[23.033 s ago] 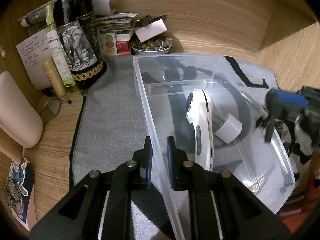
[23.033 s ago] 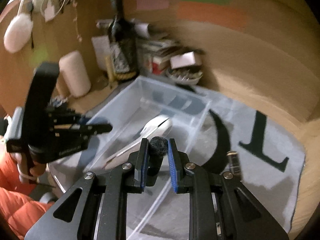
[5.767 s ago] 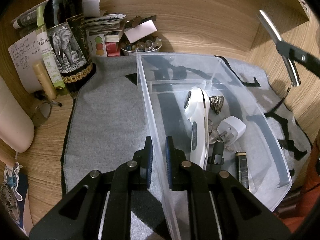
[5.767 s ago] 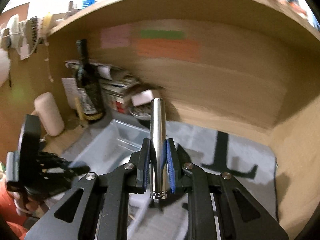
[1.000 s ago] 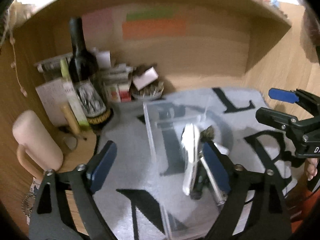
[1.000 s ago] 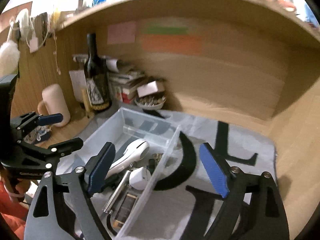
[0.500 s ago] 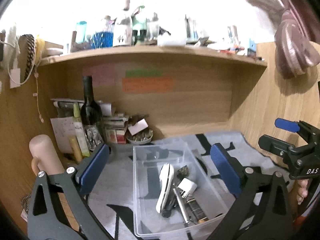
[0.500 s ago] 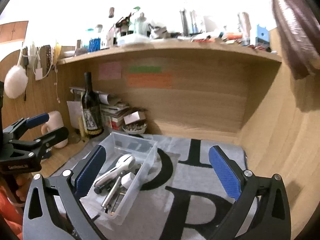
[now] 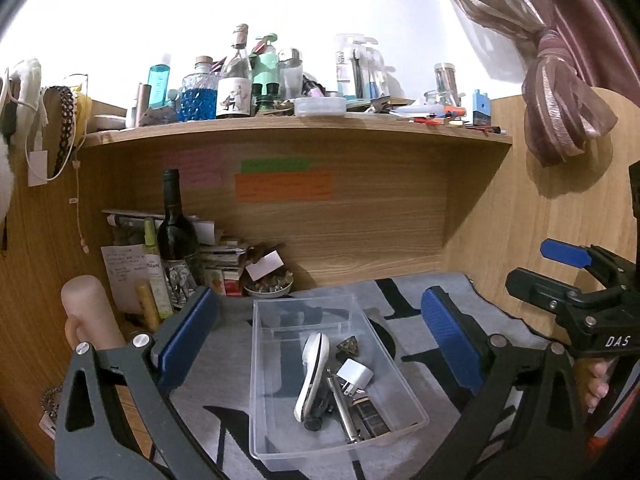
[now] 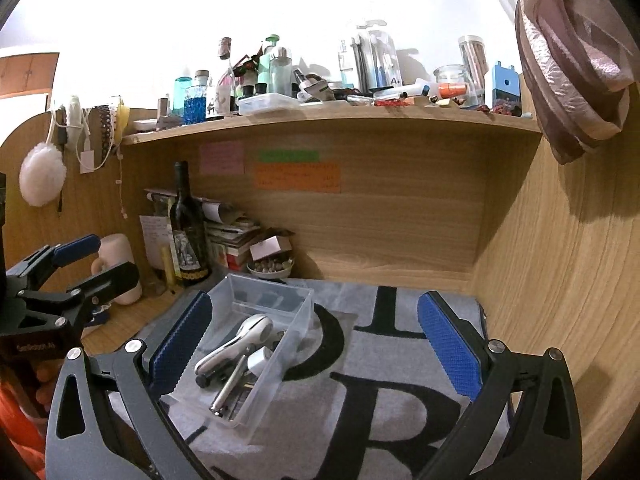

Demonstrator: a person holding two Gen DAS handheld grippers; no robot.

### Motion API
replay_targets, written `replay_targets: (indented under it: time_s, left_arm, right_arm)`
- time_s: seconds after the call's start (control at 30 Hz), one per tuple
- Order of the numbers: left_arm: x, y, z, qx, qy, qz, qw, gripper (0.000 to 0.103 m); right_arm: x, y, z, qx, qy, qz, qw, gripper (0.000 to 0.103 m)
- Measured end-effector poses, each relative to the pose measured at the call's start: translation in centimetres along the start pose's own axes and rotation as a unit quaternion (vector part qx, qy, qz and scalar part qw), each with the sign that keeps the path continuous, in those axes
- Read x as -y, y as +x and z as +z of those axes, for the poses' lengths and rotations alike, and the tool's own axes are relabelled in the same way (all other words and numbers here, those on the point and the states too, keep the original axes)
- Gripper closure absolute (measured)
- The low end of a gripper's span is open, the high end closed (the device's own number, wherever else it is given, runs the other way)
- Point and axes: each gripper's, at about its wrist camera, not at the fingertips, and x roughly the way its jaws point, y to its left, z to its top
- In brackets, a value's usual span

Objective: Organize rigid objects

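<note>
Left gripper (image 9: 320,344) and right gripper (image 10: 312,344), each with its blue-padded jaws spread to their widest and gripping nothing; the jaws have just been opening, and no object lies between the pads in either wrist view. All positions are given relative to the clear plastic bin (image 9: 400,364), which stands on a grey mat with black letters (image 9: 404,304) and appears beyond the left gripper's open jaws, apart from both pads. Inside the bin: a white handheld device (image 9: 312,376) lying lengthwise along its middle; a white plug adapter (image 9: 354,376) just beside the device; a small dark faceted piece (image 9: 347,346) toward the bin's far end; a metal rod (image 9: 344,410) and a dark rectangular item (image 9: 370,416) at the near end, close against the device. A transparent divider crosses the bin near its far wall. Behind the bin, against the wooden back panel: a small bowl of pebble-like pieces (image 9: 268,286), a stack of books and papers (image 9: 224,260), and a dark wine bottle (image 9: 176,240). To the left of the bin, off the mat: a pale pink cylinder (image 9: 90,312). Above the bin, a shelf crowded with bottles and jars (image 9: 280,120). In the left wrist view the right gripper stands to the right of the bin, with the fingers of the person's hand (image 9: 596,384) on its handle.
</note>
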Motion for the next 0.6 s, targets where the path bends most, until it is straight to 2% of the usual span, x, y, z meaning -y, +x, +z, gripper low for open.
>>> replay_targets:
  time_s: [0.6]
  left_arm:
    - [0.41, -0.39, -0.08, 0.006, 0.003, -0.003, 1.0, 0.0]
  right_arm:
    - [-0.44, 0.13, -0.12, -0.004, 0.003, 0.003, 1.0, 0.0]
